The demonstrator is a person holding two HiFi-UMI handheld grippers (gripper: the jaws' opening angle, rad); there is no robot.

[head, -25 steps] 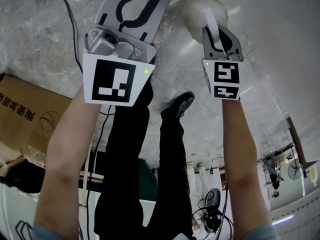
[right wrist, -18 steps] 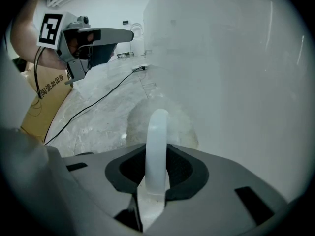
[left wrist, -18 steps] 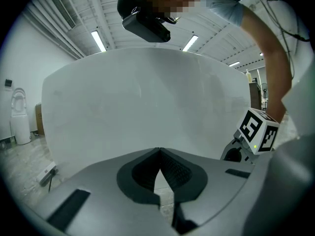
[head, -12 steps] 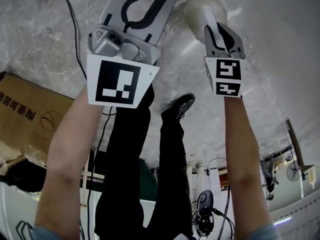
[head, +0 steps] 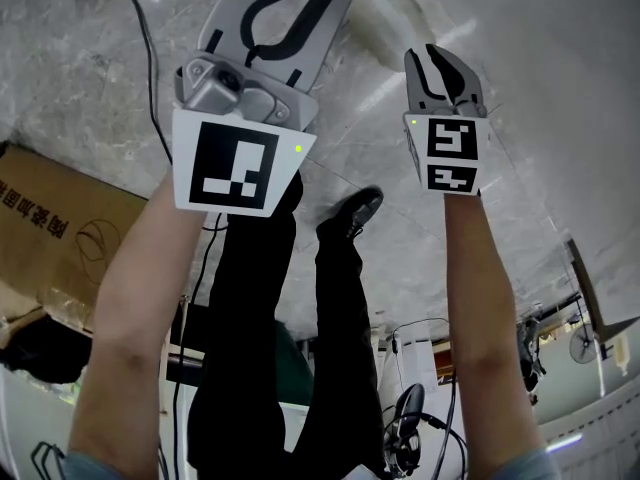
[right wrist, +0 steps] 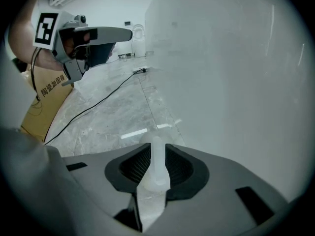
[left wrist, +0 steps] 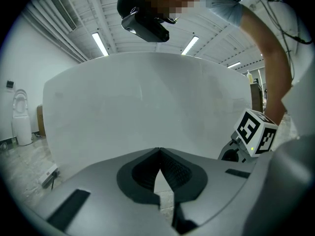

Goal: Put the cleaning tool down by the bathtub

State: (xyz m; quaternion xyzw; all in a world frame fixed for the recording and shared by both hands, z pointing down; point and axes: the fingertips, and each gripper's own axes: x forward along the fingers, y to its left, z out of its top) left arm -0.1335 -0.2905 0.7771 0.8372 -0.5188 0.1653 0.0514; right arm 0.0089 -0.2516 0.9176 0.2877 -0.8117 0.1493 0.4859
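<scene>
The right gripper [head: 437, 60], jaws just opening, stands spread around the cleaning tool [right wrist: 157, 166]; left gripper [left wrist: 158, 150] pressed together.

The head camera looked steeply down on the marble floor [head: 80, 58]. Each gripper camera looked along its own jaws, very near the white bathtub [left wrist: 147, 97], and saw the same floor at the left of its frame.

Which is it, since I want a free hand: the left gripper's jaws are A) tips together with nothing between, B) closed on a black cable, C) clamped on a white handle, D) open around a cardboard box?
A: the left gripper view shows the left gripper with tips meeting, only the white bathtub beyond.
</scene>
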